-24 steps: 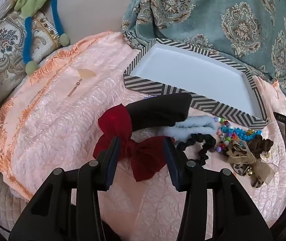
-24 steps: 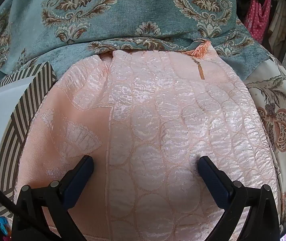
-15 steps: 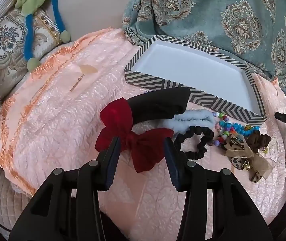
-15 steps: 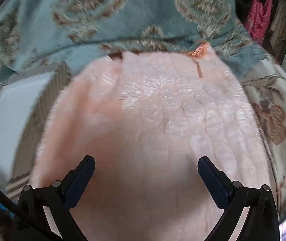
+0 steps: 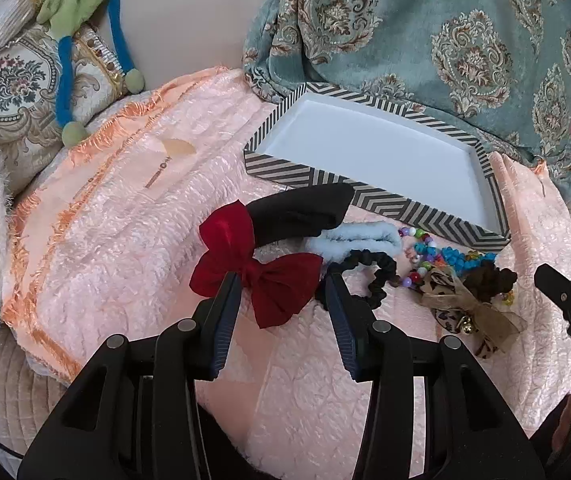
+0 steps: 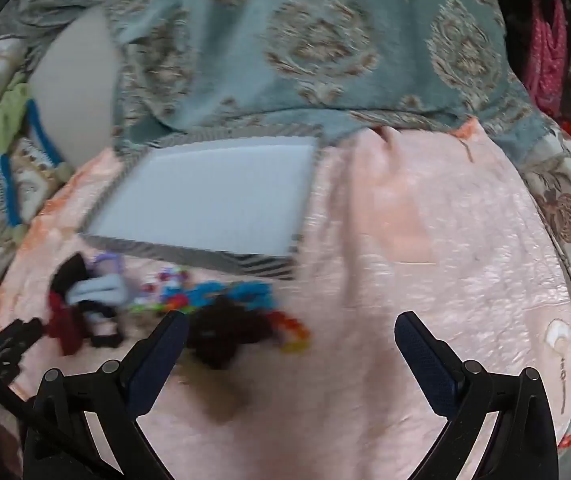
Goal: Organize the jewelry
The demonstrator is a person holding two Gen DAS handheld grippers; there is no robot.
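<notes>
Now | left gripper (image 5: 283, 294): jaws part-open, empty, straddling red bow (image 5: 261, 276) on pink quilt (image 5: 125, 240), before striped tray (image 5: 365, 196) | bow likely soft, light: pinch centre knot | right gripper (image 6: 291, 340): jaws wide, empty, view blurred

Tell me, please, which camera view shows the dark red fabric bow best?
The left wrist view: the dark red fabric bow lies sharp and whole between the open fingers of the left gripper. The right wrist view shows only a blurred red patch at its left edge.
</notes>
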